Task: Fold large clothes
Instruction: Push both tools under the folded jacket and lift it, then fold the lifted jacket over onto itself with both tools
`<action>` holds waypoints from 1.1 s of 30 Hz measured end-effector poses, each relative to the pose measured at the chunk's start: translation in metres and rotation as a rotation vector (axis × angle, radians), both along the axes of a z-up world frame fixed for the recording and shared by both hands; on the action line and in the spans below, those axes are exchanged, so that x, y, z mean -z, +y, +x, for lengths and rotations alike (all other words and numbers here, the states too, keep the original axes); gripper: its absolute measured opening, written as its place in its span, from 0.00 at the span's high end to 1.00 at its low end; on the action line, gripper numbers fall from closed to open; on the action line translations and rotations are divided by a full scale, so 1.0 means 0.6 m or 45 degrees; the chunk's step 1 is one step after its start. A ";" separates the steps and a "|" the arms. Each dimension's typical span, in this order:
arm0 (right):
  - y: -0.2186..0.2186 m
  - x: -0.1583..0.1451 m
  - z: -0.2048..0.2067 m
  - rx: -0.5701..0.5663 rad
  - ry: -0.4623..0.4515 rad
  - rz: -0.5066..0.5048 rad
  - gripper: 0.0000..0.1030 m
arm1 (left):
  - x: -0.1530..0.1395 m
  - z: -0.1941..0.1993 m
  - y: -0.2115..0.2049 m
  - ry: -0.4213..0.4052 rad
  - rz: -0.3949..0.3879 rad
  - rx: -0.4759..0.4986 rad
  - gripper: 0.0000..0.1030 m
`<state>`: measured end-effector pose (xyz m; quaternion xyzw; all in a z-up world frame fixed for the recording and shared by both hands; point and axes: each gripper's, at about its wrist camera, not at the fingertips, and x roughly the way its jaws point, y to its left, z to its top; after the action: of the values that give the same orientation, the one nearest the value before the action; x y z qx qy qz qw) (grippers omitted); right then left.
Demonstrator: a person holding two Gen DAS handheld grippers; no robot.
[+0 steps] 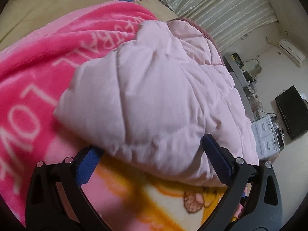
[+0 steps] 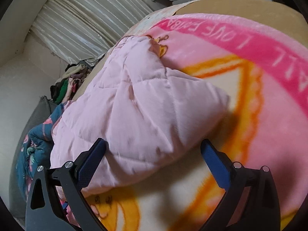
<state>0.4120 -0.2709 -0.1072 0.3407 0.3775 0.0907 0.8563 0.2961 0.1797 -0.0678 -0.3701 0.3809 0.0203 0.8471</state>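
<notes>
A: Left wrist view, item one?
B: Pale pink quilted padded jacket (image 1: 154, 96), bunched and puffy, lay on the bright pink fleece blanket (image 1: 38, 61) covering the bed. Left hand-held gripper (image 1: 154, 161) stood open, jaws straddling the jacket's near edge, likely to pinch it for a fold.
A: Right wrist view?
B: Same jacket (image 2: 134, 119), doubled over, creased. Right hand-held gripper (image 2: 154, 163) likewise open at its hem, gripping nothing.

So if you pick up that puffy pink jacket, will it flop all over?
Probably. The jacket looks soft and quilted, so it would likely sag from wherever it's held. Puffy padding suggests it's light for its size. Its smooth fabric may slip on the blanket.
</notes>
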 end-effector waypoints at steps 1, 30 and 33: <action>0.000 0.000 0.007 -0.009 0.003 0.006 0.04 | 0.002 0.006 0.000 0.000 -0.004 0.002 0.08; 0.090 -0.144 -0.017 -0.299 -0.479 -0.547 0.72 | -0.106 0.014 -0.047 -0.260 0.276 0.077 0.69; 0.093 -0.169 -0.049 -0.312 -0.551 -0.592 0.72 | -0.137 -0.010 -0.055 -0.302 0.306 0.096 0.69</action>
<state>0.3825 -0.2150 -0.0061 0.0612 0.2358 0.1744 0.9541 0.2901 0.1466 0.0145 -0.2516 0.2866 -0.0100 0.9244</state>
